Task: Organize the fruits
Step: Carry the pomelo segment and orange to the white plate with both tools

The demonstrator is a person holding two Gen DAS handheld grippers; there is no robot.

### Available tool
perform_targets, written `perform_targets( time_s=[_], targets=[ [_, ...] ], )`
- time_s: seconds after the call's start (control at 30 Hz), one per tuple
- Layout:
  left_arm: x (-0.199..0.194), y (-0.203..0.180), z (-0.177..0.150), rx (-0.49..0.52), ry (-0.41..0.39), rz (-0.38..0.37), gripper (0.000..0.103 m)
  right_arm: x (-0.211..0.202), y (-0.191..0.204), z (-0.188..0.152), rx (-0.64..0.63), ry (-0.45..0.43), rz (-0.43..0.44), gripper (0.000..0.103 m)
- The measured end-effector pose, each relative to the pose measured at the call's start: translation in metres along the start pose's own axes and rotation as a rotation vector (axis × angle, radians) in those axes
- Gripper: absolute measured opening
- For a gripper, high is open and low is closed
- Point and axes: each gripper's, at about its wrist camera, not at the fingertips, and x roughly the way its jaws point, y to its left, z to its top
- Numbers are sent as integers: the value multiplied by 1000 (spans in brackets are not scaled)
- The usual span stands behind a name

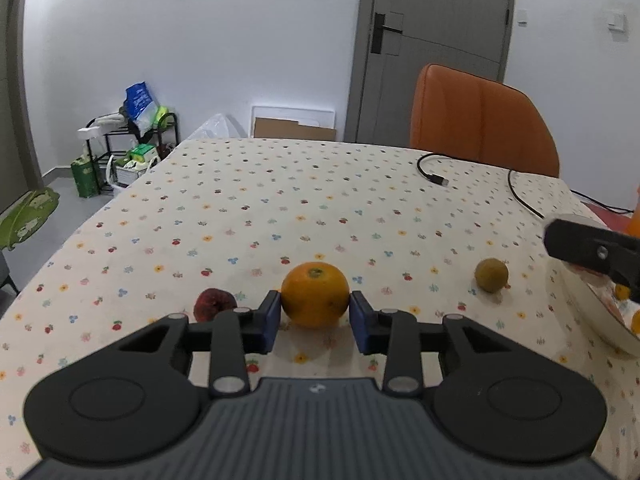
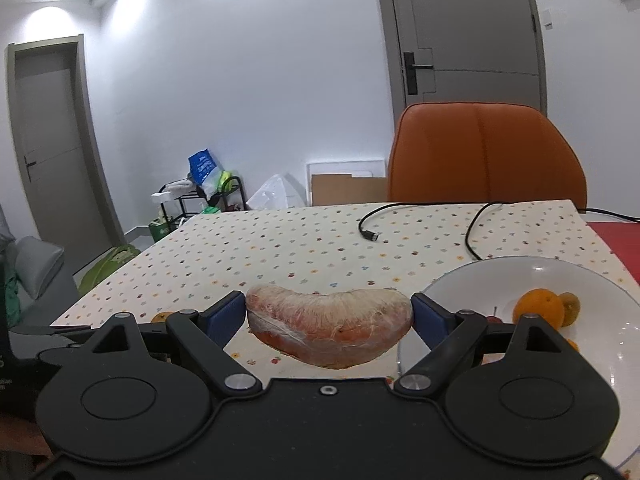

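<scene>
In the left wrist view an orange (image 1: 315, 295) rests on the dotted tablecloth (image 1: 280, 208). My left gripper (image 1: 315, 305) is shut on it, with a blue pad (image 1: 273, 318) touching each side. A dark red fruit (image 1: 214, 304) lies just left of it and a small green-brown fruit (image 1: 491, 275) to the right. My right gripper (image 2: 328, 312) is shut on a plastic-wrapped pomelo wedge (image 2: 328, 326), held just left of the white plate (image 2: 592, 280). The plate holds an orange (image 2: 538, 307) and a green-brown fruit (image 2: 570, 308).
A black USB cable (image 1: 434, 176) lies on the far right of the table. An orange chair (image 1: 480, 120) stands behind the far edge. The right gripper's body (image 1: 592, 252) hangs over the plate rim (image 1: 600, 324). A red surface (image 2: 616, 240) adjoins the table on the right.
</scene>
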Motion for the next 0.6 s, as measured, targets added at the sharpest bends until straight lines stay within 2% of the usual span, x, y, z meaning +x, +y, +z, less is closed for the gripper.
perform_targets(
  time_s=[0.6],
  targets=[
    [-21,-58,13,58,-43,-135,35,-50,-72,-9,41,-18,-192,86]
  ],
)
